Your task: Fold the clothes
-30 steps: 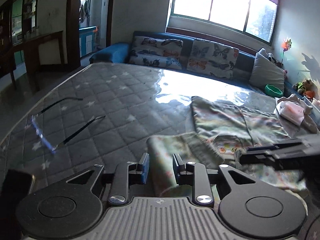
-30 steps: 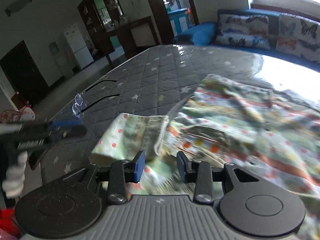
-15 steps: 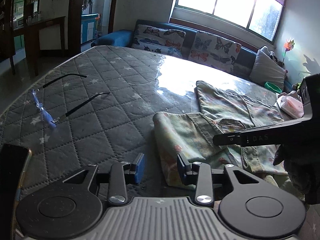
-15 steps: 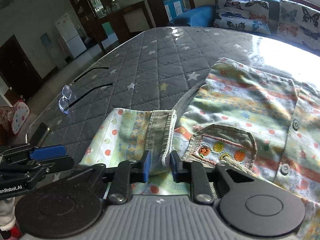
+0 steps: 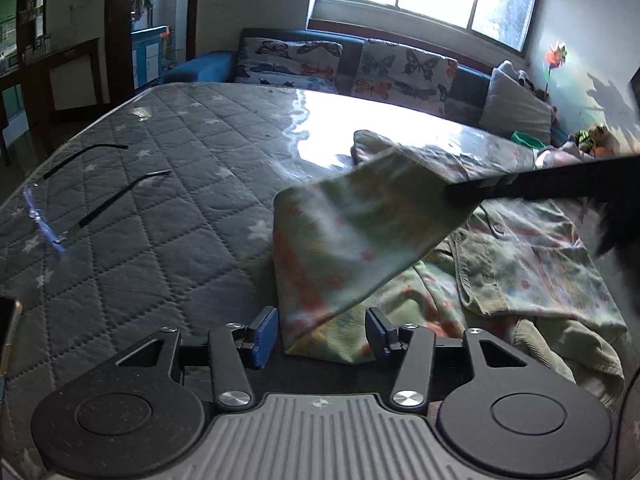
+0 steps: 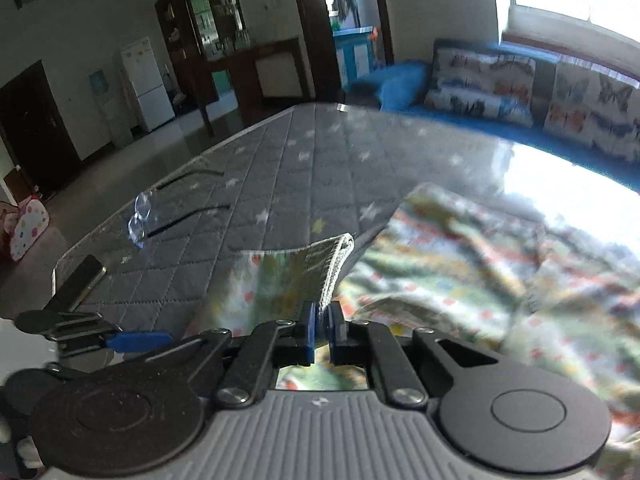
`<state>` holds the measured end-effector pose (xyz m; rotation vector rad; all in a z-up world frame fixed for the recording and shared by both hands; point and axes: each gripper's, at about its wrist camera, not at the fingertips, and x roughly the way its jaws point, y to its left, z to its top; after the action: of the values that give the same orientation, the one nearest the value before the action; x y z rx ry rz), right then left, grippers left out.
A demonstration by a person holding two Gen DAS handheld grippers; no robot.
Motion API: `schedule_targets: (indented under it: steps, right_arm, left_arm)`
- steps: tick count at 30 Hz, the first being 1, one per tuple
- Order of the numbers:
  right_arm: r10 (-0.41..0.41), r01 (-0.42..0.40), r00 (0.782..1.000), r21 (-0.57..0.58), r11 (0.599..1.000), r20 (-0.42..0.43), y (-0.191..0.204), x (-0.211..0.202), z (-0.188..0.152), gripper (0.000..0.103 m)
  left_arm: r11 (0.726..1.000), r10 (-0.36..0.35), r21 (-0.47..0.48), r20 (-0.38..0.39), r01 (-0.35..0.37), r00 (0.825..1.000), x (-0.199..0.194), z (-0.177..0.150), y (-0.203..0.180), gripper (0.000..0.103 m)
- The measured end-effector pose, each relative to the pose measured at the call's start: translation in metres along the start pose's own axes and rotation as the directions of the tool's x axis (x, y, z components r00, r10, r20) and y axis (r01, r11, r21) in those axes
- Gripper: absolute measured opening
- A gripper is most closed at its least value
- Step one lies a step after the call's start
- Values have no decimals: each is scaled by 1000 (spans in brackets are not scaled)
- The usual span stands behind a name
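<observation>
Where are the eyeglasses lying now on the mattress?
The eyeglasses lie open on the grey mattress, at the left in both views, left of the shirt and beyond the phone.

My blue-padded jaws close over a pale green garment [image 5: 352, 240] dotted red and orange, striped in yellow. The mattress [image 5: 160, 208] beneath is grey, quilted in diamonds with white stars. Butterfly-print cushions [image 5: 404, 68] line the blue sofa [image 5: 200, 68].

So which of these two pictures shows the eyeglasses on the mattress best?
The left wrist view: the eyeglasses lie sharp there, both dark arms traceable. The right wrist view shows them smaller and blurred, mainly lenses.
</observation>
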<state>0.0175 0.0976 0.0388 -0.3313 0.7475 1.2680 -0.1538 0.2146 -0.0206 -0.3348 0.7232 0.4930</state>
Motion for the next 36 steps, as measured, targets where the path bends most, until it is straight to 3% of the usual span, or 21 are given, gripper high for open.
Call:
schedule_targets:
  steps: [10, 17, 22, 28, 31, 36]
  right_arm:
    - [-130, 147, 979, -102, 984, 155, -12, -91, 8, 5]
    - [-249, 266, 949, -67, 962, 195, -32, -130, -24, 5]
    - [-306, 304, 944, 34, 952, 122, -55, -127, -65, 5]
    - [-269, 273, 962, 158, 949, -49, -79, -95, -113, 6]
    - [-233, 243, 970, 181, 953, -77, -85, -97, -126, 13]
    - [-265, 264, 964, 189, 946, -22, -97, -109, -116, 18]
  left_arm:
    - [998, 34, 60, 7, -34, 999, 11, -1, -24, 54]
    - [992, 40, 119, 35, -44, 999, 7, -5, -38, 54]
    - [977, 79, 191, 61, -90, 995, 7, -11, -53, 55]
    - [973, 73, 220, 19, -75, 997, 9, -15, -50, 55]
    - [972, 73, 223, 14, -74, 997, 5, -15, -46, 55]
    - [972, 41, 234, -18, -36, 999, -4, -17, -39, 57]
